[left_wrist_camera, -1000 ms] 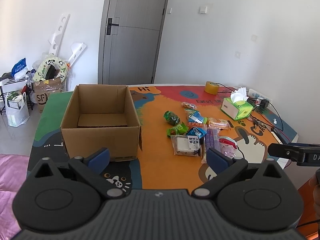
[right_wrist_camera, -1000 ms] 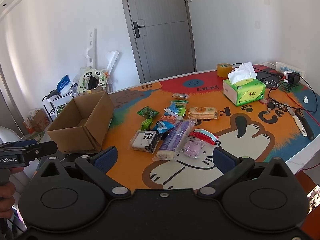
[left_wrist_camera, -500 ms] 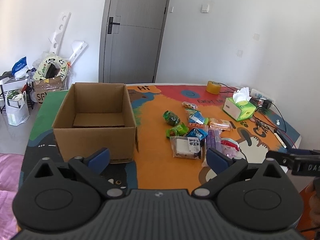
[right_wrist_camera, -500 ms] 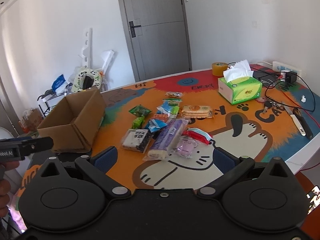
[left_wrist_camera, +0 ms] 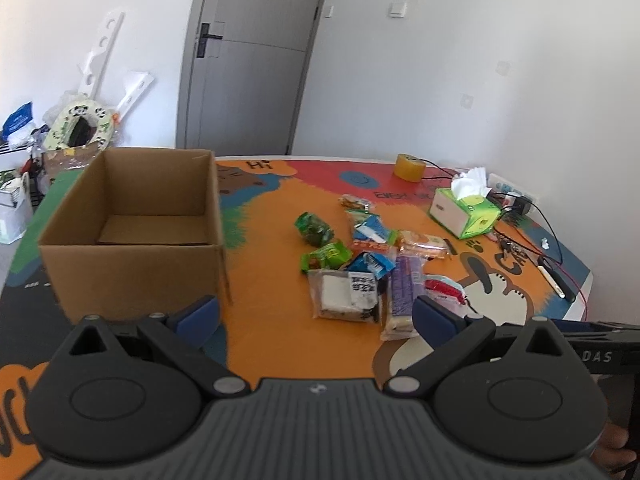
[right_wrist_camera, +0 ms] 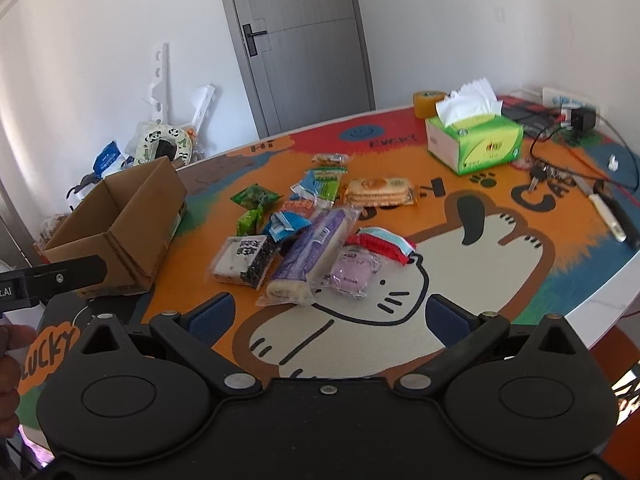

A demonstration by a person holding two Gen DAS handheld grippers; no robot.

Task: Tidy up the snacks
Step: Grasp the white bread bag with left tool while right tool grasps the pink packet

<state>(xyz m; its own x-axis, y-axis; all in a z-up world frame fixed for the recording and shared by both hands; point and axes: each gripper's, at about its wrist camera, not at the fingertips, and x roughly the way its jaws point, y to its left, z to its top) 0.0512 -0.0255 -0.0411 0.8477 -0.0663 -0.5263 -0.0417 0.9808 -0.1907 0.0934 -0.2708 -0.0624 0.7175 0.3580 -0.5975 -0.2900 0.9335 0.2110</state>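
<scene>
An empty open cardboard box [left_wrist_camera: 132, 236] stands on the left of the colourful table mat [left_wrist_camera: 272, 312]; it also shows in the right wrist view [right_wrist_camera: 128, 224]. Several snack packets lie in a loose pile to its right: a long purple pack [right_wrist_camera: 316, 248], a black-and-white pack [right_wrist_camera: 244, 260], a biscuit pack [right_wrist_camera: 378, 192], green packets [right_wrist_camera: 254, 196] and a red-and-white packet [right_wrist_camera: 384, 244]. My left gripper [left_wrist_camera: 316, 316] is open and empty, above the table's near side between box and pile. My right gripper [right_wrist_camera: 326, 316] is open and empty, just in front of the pile.
A green tissue box [right_wrist_camera: 474, 142], a roll of yellow tape [right_wrist_camera: 428, 102], cables, a charger [right_wrist_camera: 580, 118], keys and a knife [right_wrist_camera: 612, 216] lie at the right side. The table edge [right_wrist_camera: 600, 296] runs near right. A grey door [left_wrist_camera: 248, 56] and floor clutter [left_wrist_camera: 76, 132] stand behind.
Both grippers have moved forward, closer to the table; the box and snack pile look larger. Both stay open. No object has moved.
</scene>
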